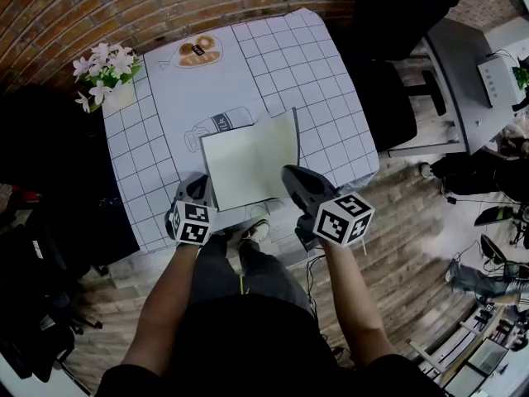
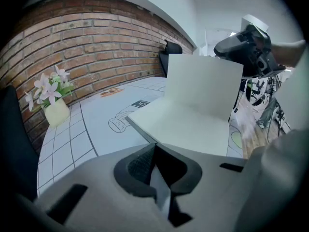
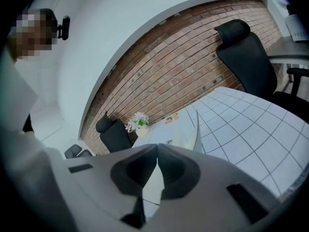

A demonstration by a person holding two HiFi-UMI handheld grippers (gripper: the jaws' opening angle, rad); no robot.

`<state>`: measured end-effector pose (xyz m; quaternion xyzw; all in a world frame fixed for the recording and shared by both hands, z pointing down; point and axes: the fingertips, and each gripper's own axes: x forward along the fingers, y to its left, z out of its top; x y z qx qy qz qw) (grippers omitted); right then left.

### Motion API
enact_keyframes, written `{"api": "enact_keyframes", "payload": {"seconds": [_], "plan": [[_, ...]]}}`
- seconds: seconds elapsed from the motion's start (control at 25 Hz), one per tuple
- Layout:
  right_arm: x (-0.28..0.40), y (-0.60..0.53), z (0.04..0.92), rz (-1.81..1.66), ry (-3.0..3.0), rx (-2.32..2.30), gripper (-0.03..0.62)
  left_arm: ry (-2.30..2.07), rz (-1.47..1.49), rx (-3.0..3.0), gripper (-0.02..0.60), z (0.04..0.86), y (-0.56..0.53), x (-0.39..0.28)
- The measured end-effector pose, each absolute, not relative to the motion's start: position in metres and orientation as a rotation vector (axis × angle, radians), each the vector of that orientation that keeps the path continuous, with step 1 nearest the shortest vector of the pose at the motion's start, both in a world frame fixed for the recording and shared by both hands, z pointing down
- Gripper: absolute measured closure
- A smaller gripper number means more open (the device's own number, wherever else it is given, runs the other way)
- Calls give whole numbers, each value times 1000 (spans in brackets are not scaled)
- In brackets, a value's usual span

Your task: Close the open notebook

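Worktop (image 1: 322, 114): far half & right side bare, flat cloth only, room to pass. Far-left corner blocked by flower pot (image 1: 107, 77). Near middle: notebook (image 1: 248, 160), left page flat, right page stood up like a wall btw. left & right. Right gripper (image 1: 291, 176) just right of that page's near corner, left gripper (image 1: 201, 187) at near-left corner, both w/ jaws together. Black chair (image 1: 397, 23) off the far-right edge.

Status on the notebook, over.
Left gripper shut, empty, at near edge of notebook. Right gripper shut, at the raised right half; left half flat. Nothing on the pages.
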<state>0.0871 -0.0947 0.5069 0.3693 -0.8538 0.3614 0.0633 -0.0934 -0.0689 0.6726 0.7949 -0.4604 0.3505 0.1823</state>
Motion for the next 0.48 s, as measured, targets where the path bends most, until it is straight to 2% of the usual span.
{"api": "enact_keyframes", "payload": {"seconds": [0.48], "plan": [[29, -77, 487, 1091, -2761, 881, 577, -1291, 975, 2248, 557, 673, -69, -93]]}}
